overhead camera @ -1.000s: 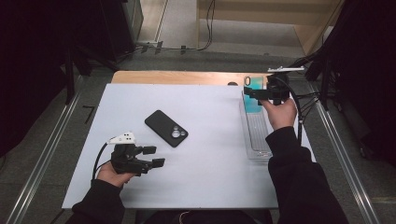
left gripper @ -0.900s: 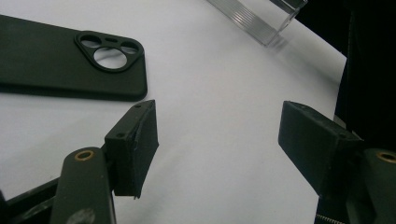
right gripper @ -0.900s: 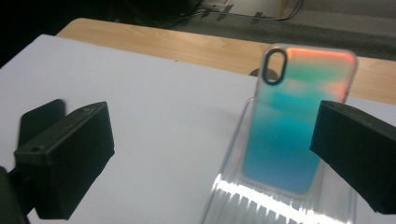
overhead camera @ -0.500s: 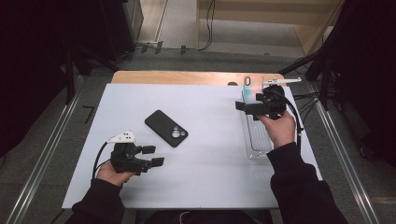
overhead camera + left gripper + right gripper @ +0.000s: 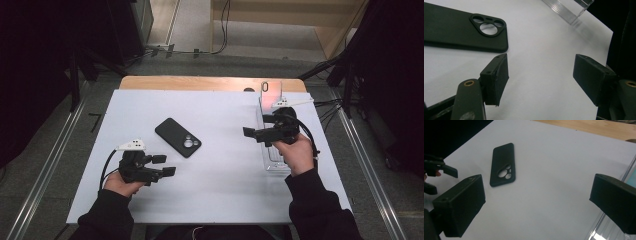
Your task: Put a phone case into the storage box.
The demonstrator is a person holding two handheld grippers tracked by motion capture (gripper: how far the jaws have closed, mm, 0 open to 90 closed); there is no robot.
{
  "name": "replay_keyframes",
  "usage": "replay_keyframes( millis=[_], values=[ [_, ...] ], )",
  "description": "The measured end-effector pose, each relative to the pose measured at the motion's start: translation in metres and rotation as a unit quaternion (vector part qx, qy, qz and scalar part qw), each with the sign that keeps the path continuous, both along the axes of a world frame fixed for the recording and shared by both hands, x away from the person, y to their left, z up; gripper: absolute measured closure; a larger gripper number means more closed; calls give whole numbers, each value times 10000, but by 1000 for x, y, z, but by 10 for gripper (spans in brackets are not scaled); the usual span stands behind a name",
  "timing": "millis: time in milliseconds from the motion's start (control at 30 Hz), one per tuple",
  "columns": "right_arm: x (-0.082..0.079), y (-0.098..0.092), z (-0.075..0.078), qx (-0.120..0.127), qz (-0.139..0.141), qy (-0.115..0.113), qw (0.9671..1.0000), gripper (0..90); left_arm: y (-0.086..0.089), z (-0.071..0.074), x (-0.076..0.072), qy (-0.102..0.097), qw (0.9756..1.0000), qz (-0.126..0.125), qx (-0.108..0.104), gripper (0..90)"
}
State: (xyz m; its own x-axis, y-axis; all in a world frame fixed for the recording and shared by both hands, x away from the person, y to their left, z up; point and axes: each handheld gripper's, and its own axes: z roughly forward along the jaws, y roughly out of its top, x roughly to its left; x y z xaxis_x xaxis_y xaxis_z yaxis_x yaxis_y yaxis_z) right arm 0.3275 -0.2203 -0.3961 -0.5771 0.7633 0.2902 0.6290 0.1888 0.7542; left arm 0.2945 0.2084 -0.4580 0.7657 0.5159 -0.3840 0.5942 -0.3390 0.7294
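Note:
A black phone case [image 5: 178, 137] lies camera-cutout up in the middle of the white table top [image 5: 220, 190]. My left gripper [image 5: 164, 165] rests near the front left, jaws open and pointed toward the case. In the left gripper view the case [image 5: 461, 32] lies just beyond the empty gap of the left gripper [image 5: 544, 75]. My right gripper [image 5: 256, 127] hovers beside the clear rack [image 5: 274, 156], open and aimed left. Through the right gripper [image 5: 536, 202] I see the case [image 5: 502, 165] lying farther off, with nothing between the jaws.
A phone [image 5: 270, 94] stands upright at the far end of the clear rack on the right. The rack's edge [image 5: 604, 225] runs close under the right jaw. A wooden strip [image 5: 200, 83] borders the table's far side. Dark floor and metal rails flank the table.
The right gripper has moved left and toward the person, from over the rack's far end to beside the rack. The left gripper and the phone case have stayed put.

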Motion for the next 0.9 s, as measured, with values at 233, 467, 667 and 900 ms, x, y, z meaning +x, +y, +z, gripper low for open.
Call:
replay_keyframes(
  millis=[233, 467, 667, 900],
  values=[
    [-11, 1, -10, 90, 400, -44, 9991, 116, 2, 0, 0, -13, 10000, 27, -15, 293],
    [-24, 5, -22, 11, 807, -28, 9967, 153, 3, 0, -1, -23, 10000, 21, 5, 293],
    [-35, 4, -30, 96, 905, -14, 9958, 177, 3, 0, 0, -24, 10000, 31, 6, 293],
    [-49, 9, -40, 61, 1037, 72, 9946, 179, 3, -1, 0, -20, 10000, 24, 33, 293]
  ],
)
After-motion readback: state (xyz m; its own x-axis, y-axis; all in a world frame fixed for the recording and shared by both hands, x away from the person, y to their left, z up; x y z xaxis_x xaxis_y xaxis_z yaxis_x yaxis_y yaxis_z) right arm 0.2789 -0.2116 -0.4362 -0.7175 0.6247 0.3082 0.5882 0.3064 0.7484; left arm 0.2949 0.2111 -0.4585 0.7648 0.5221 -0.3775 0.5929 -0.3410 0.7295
